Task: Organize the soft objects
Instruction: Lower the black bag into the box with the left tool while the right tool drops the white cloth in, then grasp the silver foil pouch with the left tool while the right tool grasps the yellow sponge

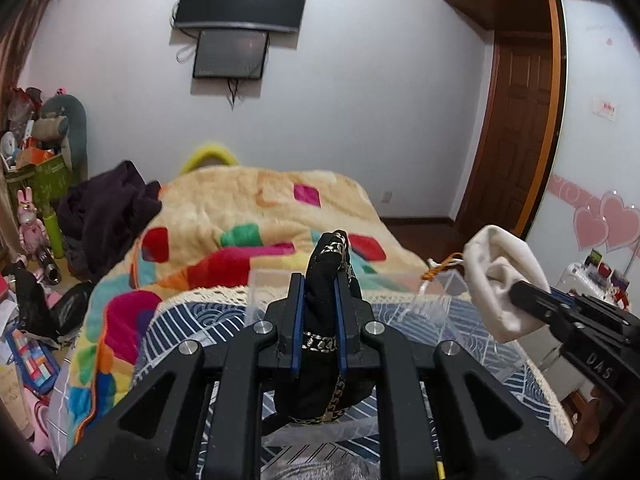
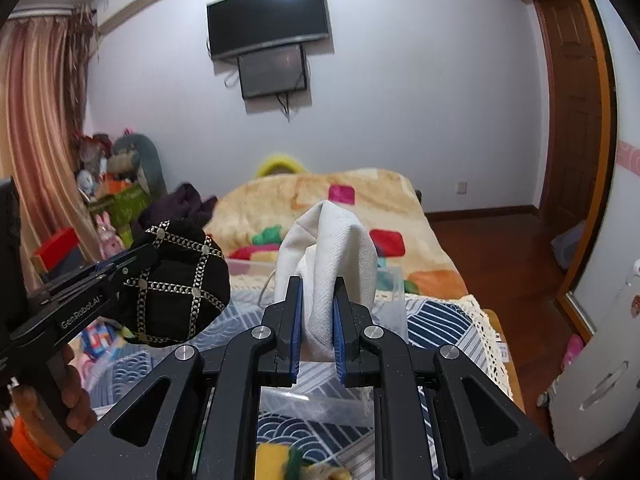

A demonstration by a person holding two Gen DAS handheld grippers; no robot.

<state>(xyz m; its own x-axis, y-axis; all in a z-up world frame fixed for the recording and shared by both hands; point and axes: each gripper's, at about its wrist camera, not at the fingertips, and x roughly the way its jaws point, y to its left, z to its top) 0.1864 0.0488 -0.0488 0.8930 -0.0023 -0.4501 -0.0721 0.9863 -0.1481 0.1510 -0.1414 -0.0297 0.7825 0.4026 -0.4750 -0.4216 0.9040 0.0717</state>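
Note:
My left gripper [image 1: 320, 280] is shut on a black pouch with gold chain trim [image 1: 326, 264], held up above the bed. It also shows in the right wrist view, where the black pouch [image 2: 176, 284] hangs at the left. My right gripper [image 2: 317, 280] is shut on a white cloth pouch [image 2: 332, 248], lifted over a clear plastic box [image 2: 392, 284]. In the left wrist view the white pouch [image 1: 500, 276] sits at the right, with an orange cord [image 1: 444, 266] dangling from it. The clear box [image 1: 400, 284] lies on the blue patterned cloth below both grippers.
The bed carries a colourful fleece blanket [image 1: 248, 216] and a blue wave-pattern cloth [image 1: 472, 344]. A dark garment heap [image 1: 108, 208] lies at the bed's left. Toys and boxes [image 1: 44, 152] clutter the left floor. A yellow soft item [image 2: 276, 460] lies in a box beneath me.

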